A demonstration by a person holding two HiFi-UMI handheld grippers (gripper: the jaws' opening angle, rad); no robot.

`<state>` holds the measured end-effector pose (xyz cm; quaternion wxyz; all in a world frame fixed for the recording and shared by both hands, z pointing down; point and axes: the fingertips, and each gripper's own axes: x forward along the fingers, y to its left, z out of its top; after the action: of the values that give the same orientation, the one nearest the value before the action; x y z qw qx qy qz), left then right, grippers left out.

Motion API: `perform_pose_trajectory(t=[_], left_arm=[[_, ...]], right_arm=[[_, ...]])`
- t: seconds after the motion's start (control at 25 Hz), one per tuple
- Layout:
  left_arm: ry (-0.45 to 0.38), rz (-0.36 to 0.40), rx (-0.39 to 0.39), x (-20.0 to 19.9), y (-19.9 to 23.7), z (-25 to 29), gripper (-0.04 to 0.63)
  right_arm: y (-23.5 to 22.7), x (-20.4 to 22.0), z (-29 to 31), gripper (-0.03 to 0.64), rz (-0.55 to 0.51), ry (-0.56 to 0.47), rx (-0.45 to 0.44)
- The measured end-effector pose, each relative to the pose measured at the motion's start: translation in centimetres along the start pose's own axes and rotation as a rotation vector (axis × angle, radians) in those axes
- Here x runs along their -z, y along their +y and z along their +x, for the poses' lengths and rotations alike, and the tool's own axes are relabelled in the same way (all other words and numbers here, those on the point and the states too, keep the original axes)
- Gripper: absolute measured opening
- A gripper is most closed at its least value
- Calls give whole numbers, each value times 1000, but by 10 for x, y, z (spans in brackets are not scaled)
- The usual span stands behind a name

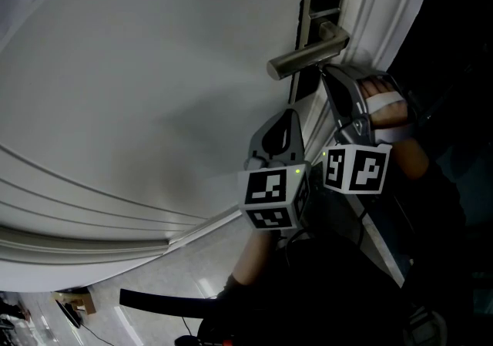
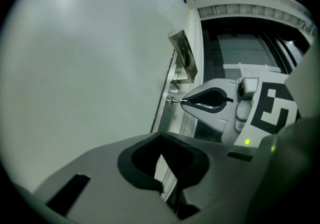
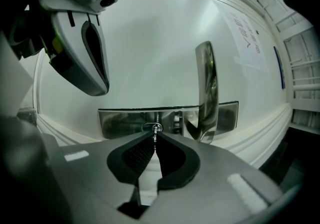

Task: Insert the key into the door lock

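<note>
A white door (image 1: 154, 105) carries a steel lock plate (image 3: 125, 120) with a lever handle (image 1: 308, 55) and a keyhole (image 3: 156, 127) beside it. My right gripper (image 3: 155, 137) is shut on a small metal key (image 3: 155, 134), and the key's tip sits at the keyhole. How deep the key goes is hidden. In the head view the right gripper (image 1: 325, 70) reaches in just under the handle, held by a hand (image 1: 385, 109). My left gripper (image 1: 290, 115) hangs lower and apart from the lock, its jaws together on nothing.
The door frame's white mouldings (image 1: 385, 5) run along the right of the lock. A paper notice (image 3: 247, 38) is stuck higher on the door. Pale floor (image 1: 154, 267) and a dark strap (image 1: 162, 302) show below.
</note>
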<state>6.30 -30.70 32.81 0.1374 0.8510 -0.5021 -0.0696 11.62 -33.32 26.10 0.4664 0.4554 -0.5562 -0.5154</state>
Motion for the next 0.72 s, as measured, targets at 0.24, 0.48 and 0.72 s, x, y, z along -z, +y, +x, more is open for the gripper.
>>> perform_pose_trajectory(t=[0.24,0.48,0.72], left_arm=[[-3,-1,-7,-4,0,0,0],[-20,14,-3,-6,2,-1,0],[-13,15,-4,-6,3,0,0]], right_arm=[[0,0,0,12,-3,0,1],[-1,0,0,12,-8,2,1],[-1,0,1,12,-5,1,0]])
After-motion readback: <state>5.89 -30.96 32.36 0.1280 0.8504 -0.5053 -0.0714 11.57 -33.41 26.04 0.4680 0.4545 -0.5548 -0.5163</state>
